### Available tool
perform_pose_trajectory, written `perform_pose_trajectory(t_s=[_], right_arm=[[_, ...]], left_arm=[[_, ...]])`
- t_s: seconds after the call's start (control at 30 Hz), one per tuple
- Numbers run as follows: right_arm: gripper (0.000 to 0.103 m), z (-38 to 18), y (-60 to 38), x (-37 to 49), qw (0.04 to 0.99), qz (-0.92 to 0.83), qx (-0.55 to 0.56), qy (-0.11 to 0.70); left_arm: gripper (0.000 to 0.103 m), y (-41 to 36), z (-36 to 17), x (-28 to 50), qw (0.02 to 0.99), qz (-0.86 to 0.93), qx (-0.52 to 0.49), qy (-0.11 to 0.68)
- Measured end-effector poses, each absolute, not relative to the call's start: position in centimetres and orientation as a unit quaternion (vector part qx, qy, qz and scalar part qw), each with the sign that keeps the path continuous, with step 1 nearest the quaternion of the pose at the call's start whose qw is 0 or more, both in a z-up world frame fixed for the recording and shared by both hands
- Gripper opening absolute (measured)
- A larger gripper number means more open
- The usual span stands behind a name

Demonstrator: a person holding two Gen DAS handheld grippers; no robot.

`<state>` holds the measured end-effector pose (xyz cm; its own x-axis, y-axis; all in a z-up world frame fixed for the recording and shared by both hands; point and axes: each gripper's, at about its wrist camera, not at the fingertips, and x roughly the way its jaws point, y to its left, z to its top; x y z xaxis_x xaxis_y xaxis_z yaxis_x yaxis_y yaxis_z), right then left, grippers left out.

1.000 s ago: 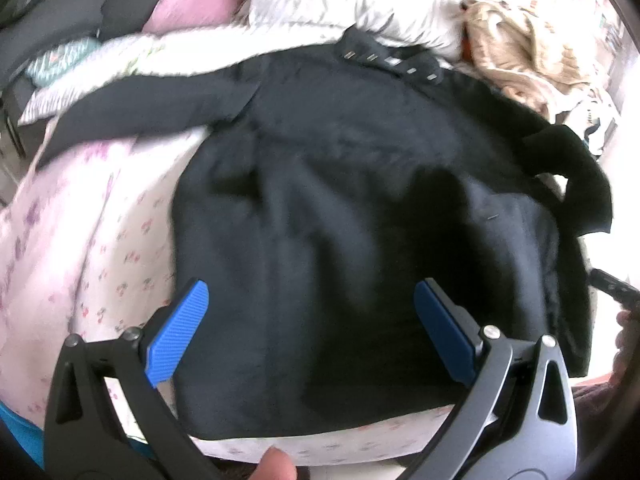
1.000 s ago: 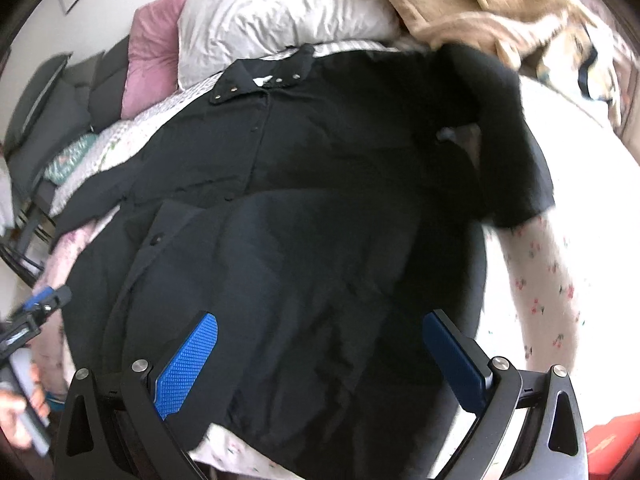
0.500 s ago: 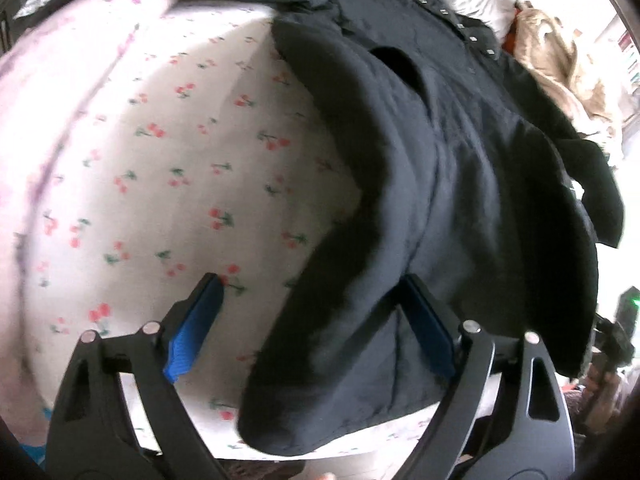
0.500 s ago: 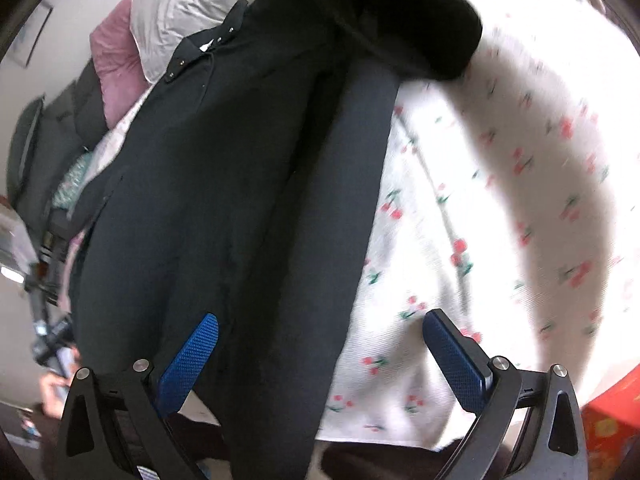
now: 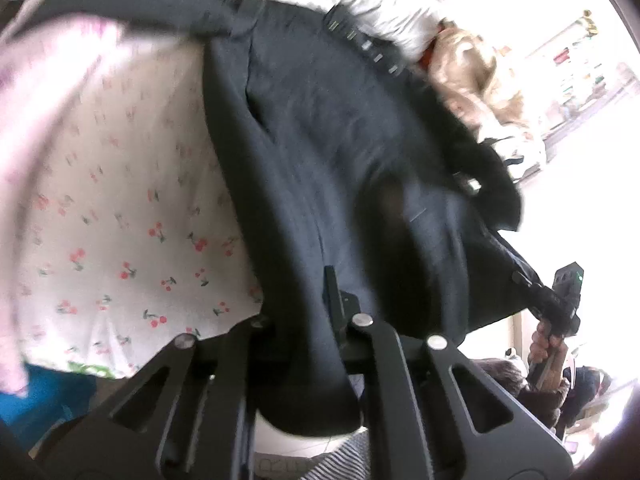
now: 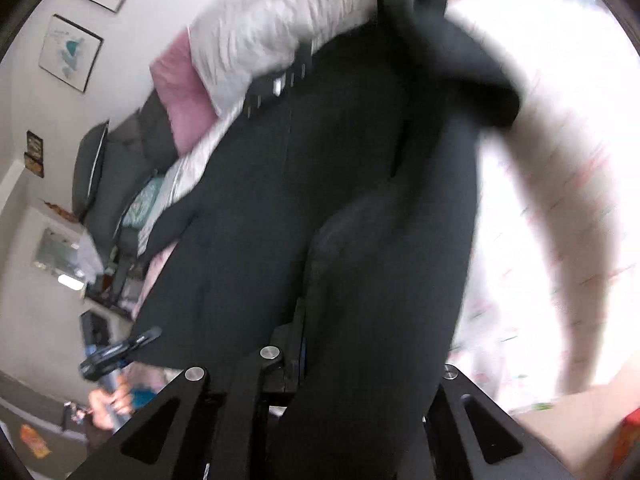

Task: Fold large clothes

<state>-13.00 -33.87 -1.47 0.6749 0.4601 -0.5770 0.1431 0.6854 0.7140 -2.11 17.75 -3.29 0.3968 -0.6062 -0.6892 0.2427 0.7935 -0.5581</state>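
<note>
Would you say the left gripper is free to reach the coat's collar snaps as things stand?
Probably not yet: the left gripper is shut on the black coat's near hem, while the collar snaps lie at the far end, nothing covering them. It must let go first.

No text, label or number is sharp enough to read.

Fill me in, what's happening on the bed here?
A person is folding a large black coat spread on a cherry-print bedsheet. Each hand holds a claw tool, and both are clamped on the coat's near hem: the left claw at one corner, the right claw at the other. The collar end lies toward the pillows. No fold is made yet.
</note>
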Motion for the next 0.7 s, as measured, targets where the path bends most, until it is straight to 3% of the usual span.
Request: perform_pose_trajectory(t_s=[0.17,0.37,0.47,0.57,0.63,0.67,0.7], right_arm=[[0.009,-0.3,-36.9,-15.6,0.847,0.040,0.334,0.412],[0.012,-9.4,-36.4,-14.0,0.783,-0.017,0.292,0.548],[0.019,-13.3,-36.5,-13.5,0.750,-0.034,0.311,0.583],[0.022,-11.8,-37.0,-13.7,0.775,-0.045,0.282,0.564],[0.031,-9.8,-36.7,-13.7,0.791,-0.065,0.249,0.555],[0.034,-8.3,-36.5,-13.3,0.802,-0.075,0.232,0.546],[0.045,-7.7,-36.8,-14.2,0.809,-0.076,0.226,0.537]], left_arm=[[0.009,18.1,-1.3,-4.4,0.808,-0.268,-0.172,0.497],[0.010,16.4,-10.5,-3.6,0.765,-0.193,-0.069,0.611],[0.019,15.8,-13.7,-2.9,0.758,-0.170,-0.052,0.628],[0.033,15.6,-12.2,-2.8,0.778,-0.164,-0.054,0.604],[0.067,16.2,-10.1,-3.4,0.803,-0.164,-0.051,0.571],[0.075,16.7,-9.1,-3.4,0.818,-0.162,-0.051,0.550],[0.084,16.9,-8.0,-3.2,0.827,-0.158,-0.052,0.538]])
